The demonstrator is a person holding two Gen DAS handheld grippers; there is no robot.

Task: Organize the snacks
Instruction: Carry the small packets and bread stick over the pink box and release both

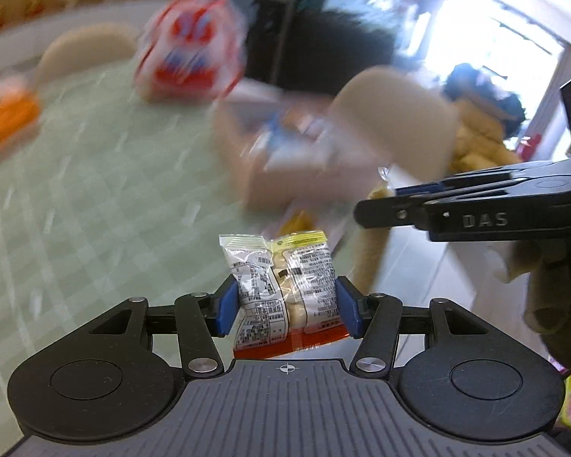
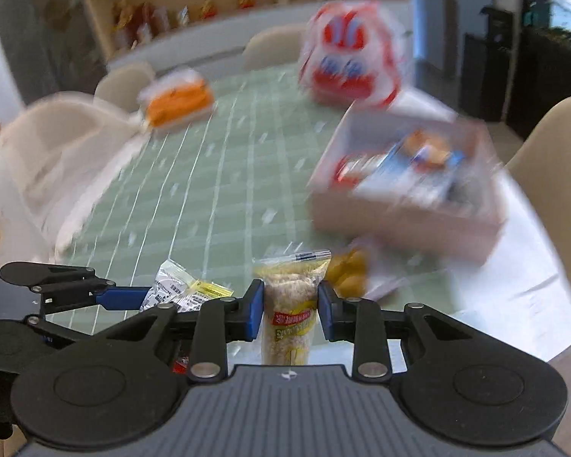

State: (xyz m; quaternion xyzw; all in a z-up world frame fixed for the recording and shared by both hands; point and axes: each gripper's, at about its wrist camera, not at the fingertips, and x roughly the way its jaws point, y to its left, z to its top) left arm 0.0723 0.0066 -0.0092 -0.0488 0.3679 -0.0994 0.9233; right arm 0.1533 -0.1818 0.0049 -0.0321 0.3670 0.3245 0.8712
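- The left gripper [image 1: 284, 306] pinches a clear snack packet [image 1: 281, 289] with printed text and a yellow top band; both blue pads [image 1: 226, 310] press flat against its sides, near its lower half, so the crimped top stands free beyond the fingertips and its red bottom edge sits back toward the gripper body.
- The right gripper [image 2: 290, 310] clamps a narrow puffed-grain bar [image 2: 290, 306] in a clear wrapper, pads squeezing its middle, with the sealed end sticking out ahead of the fingers. Gripping at the waist likely keeps the slim pack from swivelling.
- Each gripper shows beside the other: in the right wrist view the left one sits just off to the left of the fingers.
- Ahead of both sets of fingers and to the right stands an open cardboard box [image 2: 407, 205] with wrapped snacks already inside, apparently the collecting place, so both packets seem headed there.
- Just beyond the right fingertips, between them and the box, lies a yellowish loose snack [image 2: 348, 270], too blurred to identify.
- Farther out on the green checked tablecloth [image 2: 217, 190] lie a large red-and-white bag [image 2: 350, 61] and an orange pack [image 2: 177, 103], well apart from the fingers and not yet sorted.
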